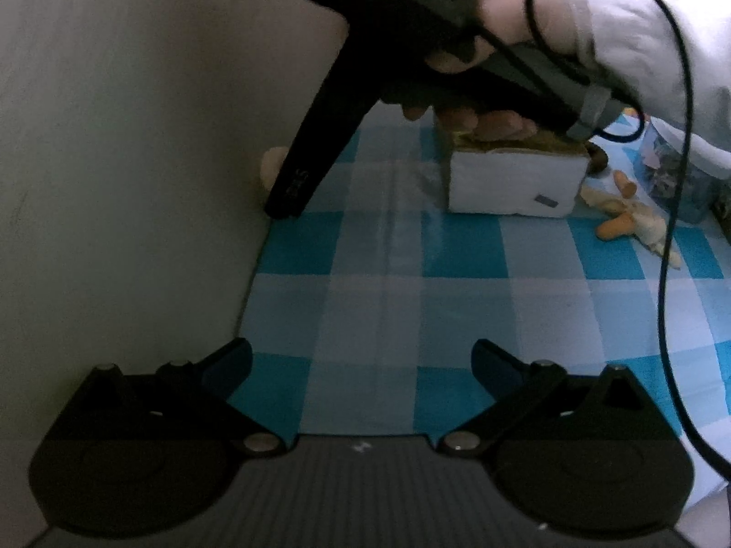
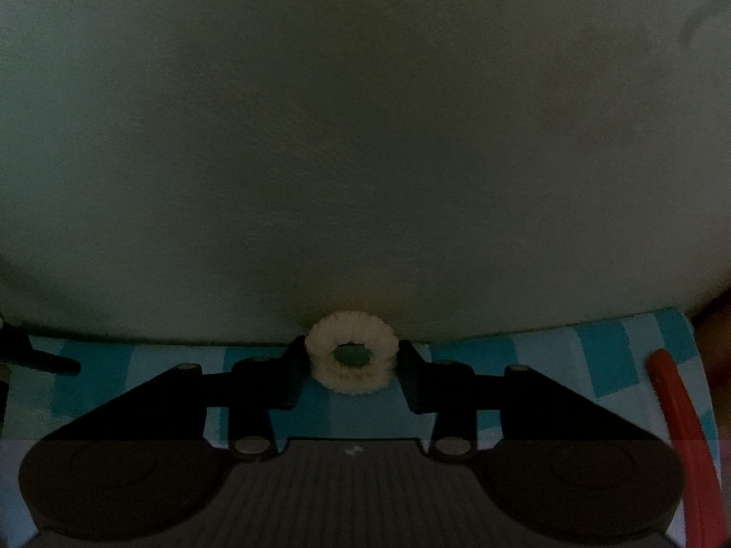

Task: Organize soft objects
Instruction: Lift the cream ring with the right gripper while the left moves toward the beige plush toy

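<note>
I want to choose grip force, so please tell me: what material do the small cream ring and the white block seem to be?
Cream ring: probably fuzzy plush or chenille; its ribbed surface looks fluffy between the right gripper fingers. White block: apparently foam or sponge, matte, with a coarse brownish top layer like a scouring pad; the dim light leaves this uncertain.

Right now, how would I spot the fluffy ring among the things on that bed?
Find the pale wall bordering the blue checked sheet. At its foot, between the right tongs, lies the fluffy ring: cream, doughnut-shaped, the only thing with a hole.
</note>
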Demonstrator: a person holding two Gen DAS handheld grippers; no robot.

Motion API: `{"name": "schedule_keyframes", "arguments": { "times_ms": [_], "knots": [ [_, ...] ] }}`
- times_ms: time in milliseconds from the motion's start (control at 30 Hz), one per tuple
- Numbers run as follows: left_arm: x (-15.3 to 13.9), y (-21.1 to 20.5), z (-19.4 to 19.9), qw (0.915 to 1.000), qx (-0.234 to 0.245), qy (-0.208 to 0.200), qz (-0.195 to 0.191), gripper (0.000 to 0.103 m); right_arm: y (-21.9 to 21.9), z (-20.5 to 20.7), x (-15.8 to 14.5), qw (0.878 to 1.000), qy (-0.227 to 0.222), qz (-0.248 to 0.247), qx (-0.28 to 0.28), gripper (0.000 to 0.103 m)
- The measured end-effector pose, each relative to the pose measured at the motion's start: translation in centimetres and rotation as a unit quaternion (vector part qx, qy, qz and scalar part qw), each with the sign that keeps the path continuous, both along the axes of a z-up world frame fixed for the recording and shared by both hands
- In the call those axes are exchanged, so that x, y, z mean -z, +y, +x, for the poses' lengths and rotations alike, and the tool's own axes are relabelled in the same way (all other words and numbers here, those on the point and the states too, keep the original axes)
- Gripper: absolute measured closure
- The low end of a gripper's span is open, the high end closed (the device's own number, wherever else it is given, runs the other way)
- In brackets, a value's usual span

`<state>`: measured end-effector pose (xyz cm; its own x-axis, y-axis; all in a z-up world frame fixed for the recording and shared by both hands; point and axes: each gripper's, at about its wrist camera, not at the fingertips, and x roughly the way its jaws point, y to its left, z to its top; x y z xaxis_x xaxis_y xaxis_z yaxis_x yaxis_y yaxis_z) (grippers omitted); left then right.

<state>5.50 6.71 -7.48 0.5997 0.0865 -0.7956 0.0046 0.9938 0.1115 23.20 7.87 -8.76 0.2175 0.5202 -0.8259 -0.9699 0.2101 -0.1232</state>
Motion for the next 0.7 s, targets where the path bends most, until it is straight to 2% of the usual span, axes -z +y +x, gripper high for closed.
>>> {"name": "schedule_keyframes", "arguments": {
  "times_ms": [267, 700],
  "knots": [
    [-0.8, -0.2, -1.0, 1.0000, 0.005, -0.008, -0.003, 0.001, -2.8, -3.2, -3.5, 1.000, -0.006, 0.018, 0.016, 0.057],
    [-1.7, -1.4, -2.5, 0.9998, 0.012, -0.015, 0.001, 0.001, -7.9, -9.1, -7.5, 0.993, -0.001, 0.049, 0.106, 0.057]
  ]
}}
